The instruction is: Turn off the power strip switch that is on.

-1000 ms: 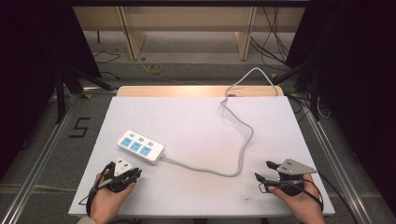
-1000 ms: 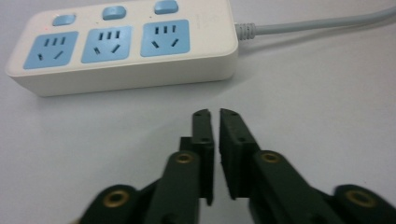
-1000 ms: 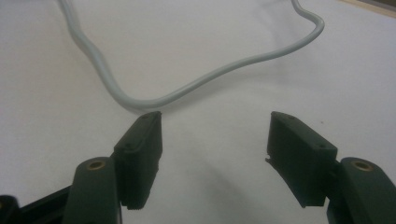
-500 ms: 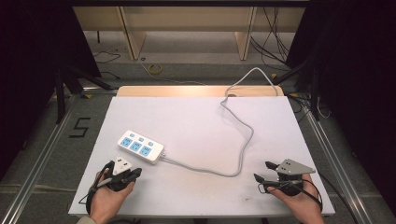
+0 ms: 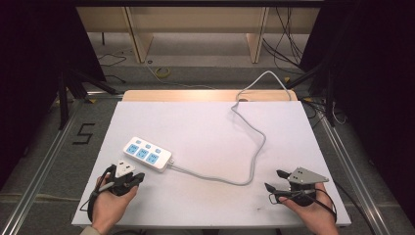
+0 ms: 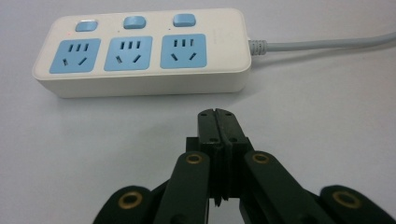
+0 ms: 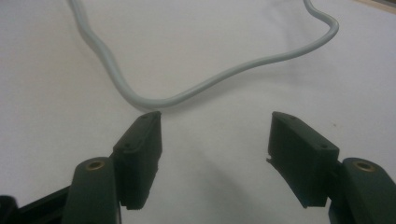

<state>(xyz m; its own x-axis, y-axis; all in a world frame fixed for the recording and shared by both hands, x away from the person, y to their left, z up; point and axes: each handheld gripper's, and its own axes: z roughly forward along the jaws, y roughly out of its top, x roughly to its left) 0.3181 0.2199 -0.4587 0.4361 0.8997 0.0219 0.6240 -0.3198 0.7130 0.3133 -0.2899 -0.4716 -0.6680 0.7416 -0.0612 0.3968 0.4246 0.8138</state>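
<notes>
Left gripper [image 6: 218,114]: fingers [image 6: 208,126] pressed together with nothing between them, tips just short of the near long side of the white power strip [image 6: 140,51], which lies flat on the white surface [image 5: 205,127] toward its near left with three blue sockets facing up. Right gripper [image 7: 215,140]: fingers [image 7: 140,140] spread wide and empty, low over the near right of the surface, well apart from the strip. The strip's grey cable [image 5: 252,156] curves ahead of them, loops across the surface and runs off the far edge.
</notes>
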